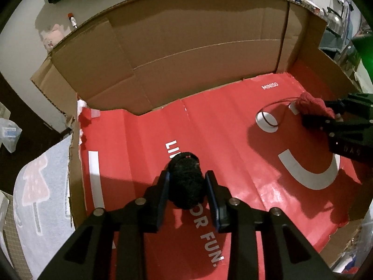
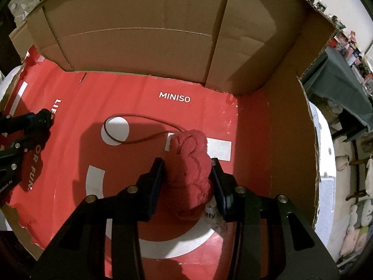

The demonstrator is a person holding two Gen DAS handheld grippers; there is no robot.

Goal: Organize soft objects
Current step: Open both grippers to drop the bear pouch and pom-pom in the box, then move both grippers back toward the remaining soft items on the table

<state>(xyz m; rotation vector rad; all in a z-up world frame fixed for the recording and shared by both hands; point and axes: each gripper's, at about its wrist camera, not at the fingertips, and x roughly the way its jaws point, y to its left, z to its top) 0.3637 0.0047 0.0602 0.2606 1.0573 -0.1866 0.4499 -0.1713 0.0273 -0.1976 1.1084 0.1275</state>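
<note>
My left gripper [image 1: 187, 182] is shut on a black fuzzy soft object [image 1: 186, 182], held just above the red floor of a large cardboard box [image 1: 186, 46]. My right gripper [image 2: 187, 170] is shut on a red knitted soft object [image 2: 191, 165] with a thin cord [image 2: 139, 119] looping onto the box floor. In the left wrist view the red object [image 1: 312, 106] and the right gripper [image 1: 335, 116] sit at the far right of the box. In the right wrist view the left gripper [image 2: 44, 121] shows at the left edge.
The box has tall brown walls [image 2: 139, 23] and a red printed liner [image 1: 233, 121] reading MINISO. A pale blue towel [image 1: 39, 198] lies outside the box at the left. Shelves with clutter [image 2: 349, 46] stand at the right.
</note>
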